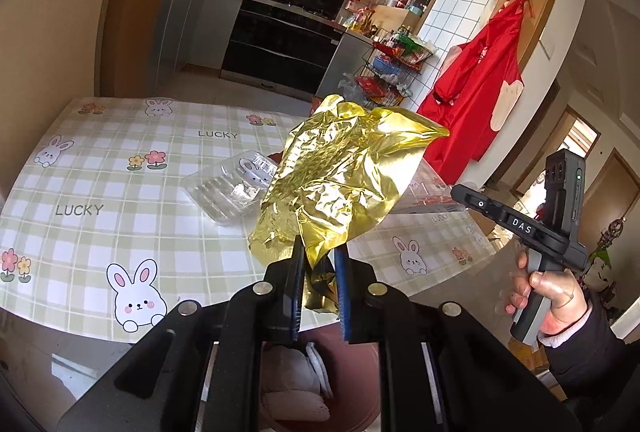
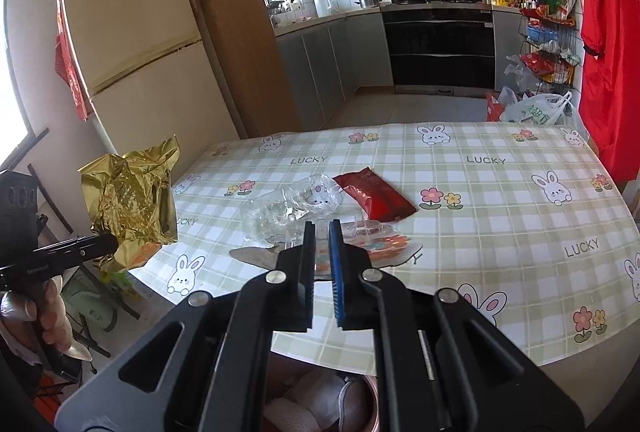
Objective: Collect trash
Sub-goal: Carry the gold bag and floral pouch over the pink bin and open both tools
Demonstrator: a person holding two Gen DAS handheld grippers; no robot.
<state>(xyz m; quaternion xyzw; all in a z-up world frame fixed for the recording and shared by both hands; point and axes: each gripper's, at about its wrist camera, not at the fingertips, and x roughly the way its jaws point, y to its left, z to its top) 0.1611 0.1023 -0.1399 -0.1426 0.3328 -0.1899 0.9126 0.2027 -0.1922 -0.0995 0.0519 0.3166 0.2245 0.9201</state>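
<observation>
Left hand-held gripper [image 1: 319,260] clenches the gold wrapper [image 1: 344,176]; carry it over the bin [image 1: 304,384] beneath before releasing. Right hand-held gripper [image 2: 322,232] is clenched, empty.

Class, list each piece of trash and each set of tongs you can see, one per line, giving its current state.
Gold foil wrapper: crumpled, held off the table.
Left tongs: shut on the gold foil wrapper.
Right tongs: shut, holding nothing.
Clear plastic tray: empty, lying on the table.
Red packet: lying flat on the table.
</observation>
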